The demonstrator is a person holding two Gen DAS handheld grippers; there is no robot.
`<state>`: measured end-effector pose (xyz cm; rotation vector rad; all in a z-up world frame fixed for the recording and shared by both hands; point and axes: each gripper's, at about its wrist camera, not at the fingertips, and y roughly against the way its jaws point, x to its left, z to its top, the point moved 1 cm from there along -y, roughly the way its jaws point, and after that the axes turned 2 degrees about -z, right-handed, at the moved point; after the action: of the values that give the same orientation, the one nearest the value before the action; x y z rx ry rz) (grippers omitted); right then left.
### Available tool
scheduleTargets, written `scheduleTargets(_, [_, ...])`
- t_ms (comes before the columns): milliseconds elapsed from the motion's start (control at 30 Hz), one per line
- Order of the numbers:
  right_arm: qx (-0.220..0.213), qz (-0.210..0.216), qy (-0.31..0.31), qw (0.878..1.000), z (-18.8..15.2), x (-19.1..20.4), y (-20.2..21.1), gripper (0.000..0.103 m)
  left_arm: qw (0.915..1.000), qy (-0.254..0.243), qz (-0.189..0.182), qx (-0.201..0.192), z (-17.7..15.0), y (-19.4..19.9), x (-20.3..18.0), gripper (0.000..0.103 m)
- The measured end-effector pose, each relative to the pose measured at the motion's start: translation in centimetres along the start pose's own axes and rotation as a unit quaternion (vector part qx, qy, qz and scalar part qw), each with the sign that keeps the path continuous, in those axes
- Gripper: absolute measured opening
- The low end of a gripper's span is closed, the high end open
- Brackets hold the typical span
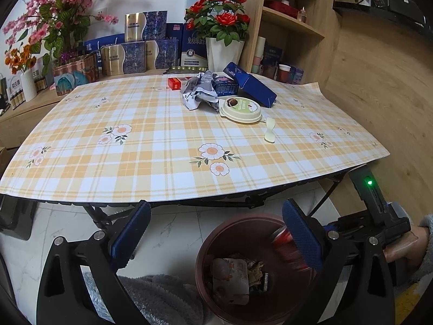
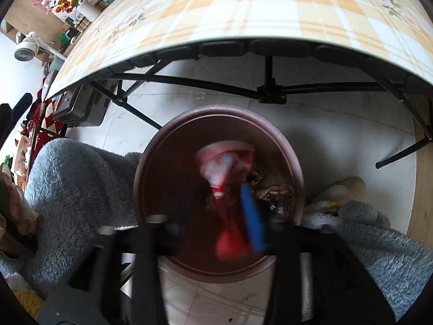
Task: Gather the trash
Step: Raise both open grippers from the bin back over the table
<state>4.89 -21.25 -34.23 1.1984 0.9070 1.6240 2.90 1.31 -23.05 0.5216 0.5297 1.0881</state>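
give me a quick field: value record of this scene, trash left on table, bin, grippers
bin: brown round bin on the floor by the table edge, trash inside
in motion: blurred red and white item over the bin mouth
left gripper: open, empty
right gripper: over the bin, blurred, state unclear
on table: crumpled wrapper, red box, blue carton, round lidded cup, pale spoon
table: plaid flowered cloth
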Motion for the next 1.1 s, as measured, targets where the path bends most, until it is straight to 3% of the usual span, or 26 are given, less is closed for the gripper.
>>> scheduleTargets(33, [-0.006, 0.0, 0.003, 1.0, 0.0, 0.1, 0.3, 0.07, 1.0, 0.002, 0.0, 0.0, 0.0, 0.0, 0.1, 0.095])
scheduleTargets(100, [-0.013, 0.002, 0.012, 1.0, 0.1, 0.6, 0.7, 0.08, 1.0, 0.006, 0.001, 0.0, 0.0, 0.0, 0.3, 0.095])
scheduleTargets(133, [-0.015, 0.003, 0.015, 1.0, 0.2, 0.8, 0.9, 0.09, 1.0, 0.008, 0.001, 0.0, 0.1, 0.0, 0.4, 0.095])
scheduleTargets(233, [-0.032, -0.004, 0.031, 0.999, 0.2, 1.4, 2.1, 0.097, 0.9998, 0.021, 0.004, -0.001, 0.1, 0.0, 0.9, 0.095])
scheduleTargets(500, [-0.133, -0.034, 0.056, 0.989, 0.8, 1.7, 8.1, 0.097, 0.9994, 0.03, 0.018, 0.007, 0.1, -0.2, 1.3, 0.097])
scheduleTargets(933, [-0.239, -0.064, 0.003, 0.969, 4.0, -1.8, 14.8, 0.097, 0.9977, 0.05, 0.044, 0.018, 0.5, -0.7, 2.2, 0.097])
scheduleTargets(1100, [-0.254, -0.07, 0.0, 0.965, 5.4, -3.2, 16.1, 0.097, 0.9973, 0.056, 0.046, 0.006, 1.9, -0.8, 2.6, 0.097])
